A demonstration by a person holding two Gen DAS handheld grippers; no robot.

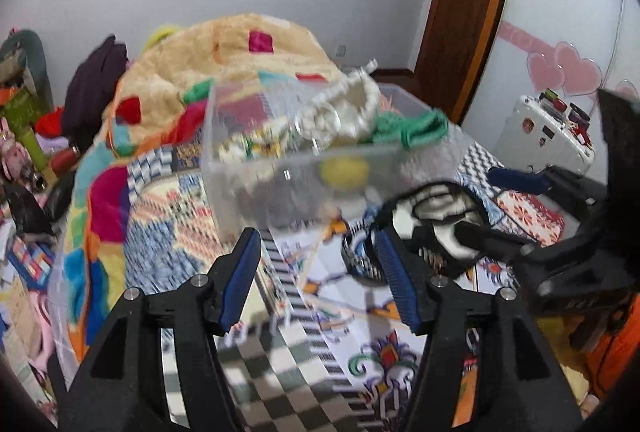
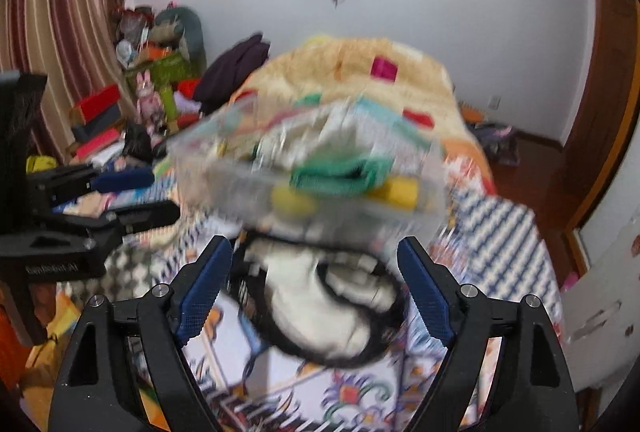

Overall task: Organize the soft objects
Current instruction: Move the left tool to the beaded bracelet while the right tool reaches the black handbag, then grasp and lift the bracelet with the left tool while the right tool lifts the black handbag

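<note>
A clear plastic bin point(image 1: 256, 168) stands on the patterned bed and holds soft items: a white knit piece point(image 1: 348, 108), a green cloth point(image 1: 412, 130) and something yellow point(image 1: 346, 172). The bin also shows, blurred, in the right wrist view point(image 2: 240, 188). A black-and-white soft piece point(image 1: 432, 220) lies on the bed just in front of the bin; in the right wrist view it point(image 2: 320, 304) lies between my open fingers. My right gripper point(image 2: 316, 284) is open around it, touching unclear. My left gripper point(image 1: 316, 264) is open and empty, to the left of that piece.
A fuzzy beige blanket with coloured patches point(image 1: 224, 52) is heaped behind the bin. Clutter of boxes and toys point(image 2: 120, 112) fills the left side. A white suitcase point(image 1: 548, 136) and a wooden door point(image 1: 468, 4) stand to the right.
</note>
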